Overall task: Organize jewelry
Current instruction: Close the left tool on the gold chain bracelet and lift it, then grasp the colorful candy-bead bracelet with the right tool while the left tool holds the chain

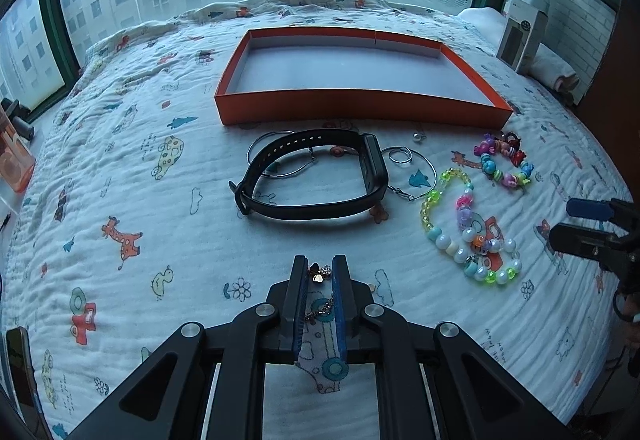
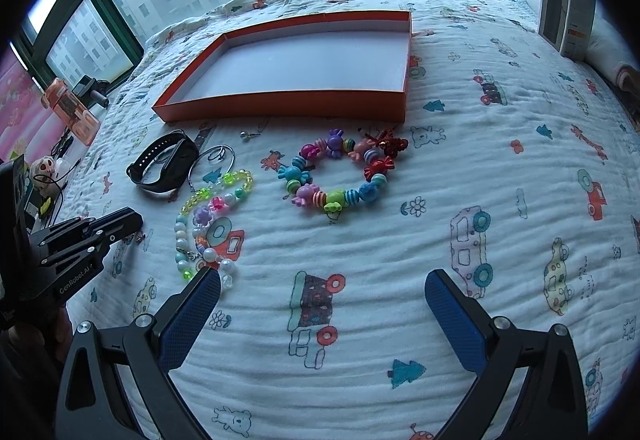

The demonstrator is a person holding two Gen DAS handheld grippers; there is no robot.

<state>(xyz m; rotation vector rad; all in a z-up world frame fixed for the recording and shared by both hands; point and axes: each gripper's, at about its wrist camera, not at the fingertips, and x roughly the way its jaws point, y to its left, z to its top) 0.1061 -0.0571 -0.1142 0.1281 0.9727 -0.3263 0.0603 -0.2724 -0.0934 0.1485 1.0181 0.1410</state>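
Left wrist view: left gripper (image 1: 320,274) jaws pinch a thin gold charm bracelet (image 1: 319,306) just before the smartwatch (image 1: 308,176), well short of the orange box (image 1: 360,108); light, limp, snag-prone, best held mid-chain; right gripper (image 2: 322,292) jaws spread

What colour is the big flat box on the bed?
The box is orange outside, white inside; right wrist view shows it best.
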